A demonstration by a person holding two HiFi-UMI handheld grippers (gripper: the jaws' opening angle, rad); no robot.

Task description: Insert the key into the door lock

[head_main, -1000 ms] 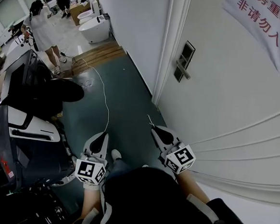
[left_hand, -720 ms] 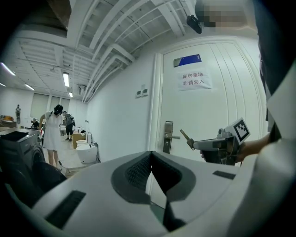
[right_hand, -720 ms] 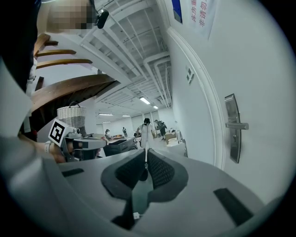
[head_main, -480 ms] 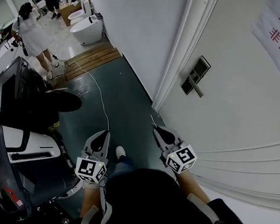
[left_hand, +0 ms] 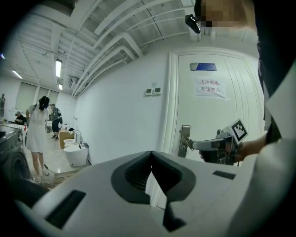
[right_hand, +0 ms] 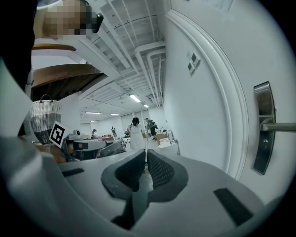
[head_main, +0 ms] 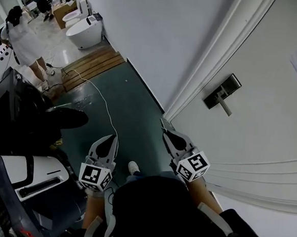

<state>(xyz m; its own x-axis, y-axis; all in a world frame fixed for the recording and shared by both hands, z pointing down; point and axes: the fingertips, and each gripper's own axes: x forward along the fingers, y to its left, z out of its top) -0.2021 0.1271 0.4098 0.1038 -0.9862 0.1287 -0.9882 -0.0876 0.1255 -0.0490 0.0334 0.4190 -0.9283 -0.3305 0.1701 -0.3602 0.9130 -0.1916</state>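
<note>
Key (right_hand: 145, 152), just one, sits clamped in the right hand-held gripper (head_main: 164, 130); the left hand-held gripper (head_main: 114, 138), closed empty, points forward, both well short of the single door lock (head_main: 221, 92).

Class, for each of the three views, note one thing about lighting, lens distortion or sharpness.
Head view: even light, the door frame slanted and slightly bowed by the lens. Left gripper view: dark round vignette, ceiling lamp glaring. Right gripper view: strong fisheye curves the door frame; the near key shows only as a soft sliver.
</note>
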